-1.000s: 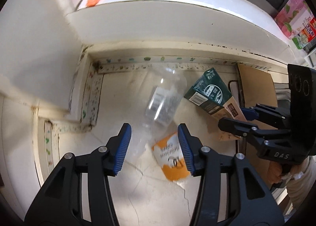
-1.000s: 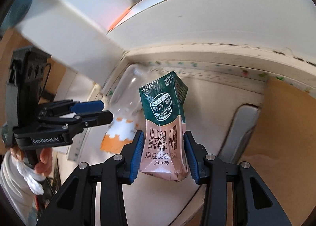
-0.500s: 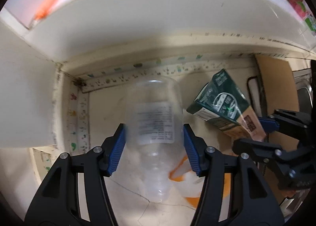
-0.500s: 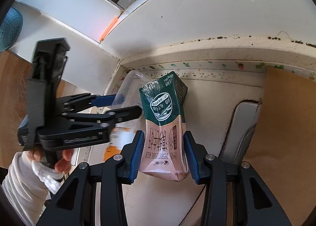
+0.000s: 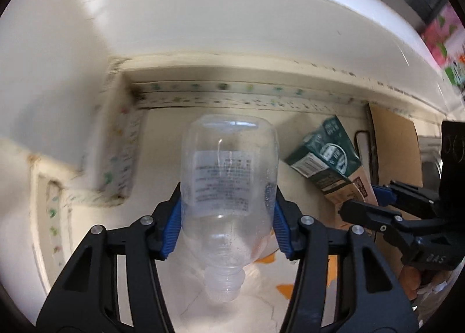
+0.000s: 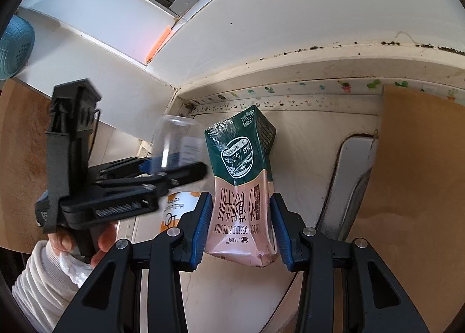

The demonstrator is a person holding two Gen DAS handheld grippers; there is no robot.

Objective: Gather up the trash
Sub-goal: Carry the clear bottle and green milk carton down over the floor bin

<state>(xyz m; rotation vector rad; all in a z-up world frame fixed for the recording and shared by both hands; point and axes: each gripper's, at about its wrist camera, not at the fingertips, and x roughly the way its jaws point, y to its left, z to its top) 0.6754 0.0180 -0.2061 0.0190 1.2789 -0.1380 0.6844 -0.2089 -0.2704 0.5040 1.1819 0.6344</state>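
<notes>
While both jaws grip trash, orange-white wrapper (image 5: 279, 283) beneath bottle (image 5: 228, 184), carton (image 6: 242, 184) alongside

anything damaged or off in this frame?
The green-and-pink milk carton in the right gripper is dented, creased and held upside down. The clear plastic bottle in the left gripper has no cap, neck pointing at the camera. An orange-and-white wrapper lies loose on the cracked white countertop.

The bottle (image 5: 228, 184) sits between the left gripper (image 5: 226, 228) fingers, neck toward the camera. To its right, the carton (image 6: 242, 187) stands between the right gripper (image 6: 239, 228) fingers. A wrapper (image 6: 174, 210) lies below, on the counter (image 6: 305, 141).
</notes>
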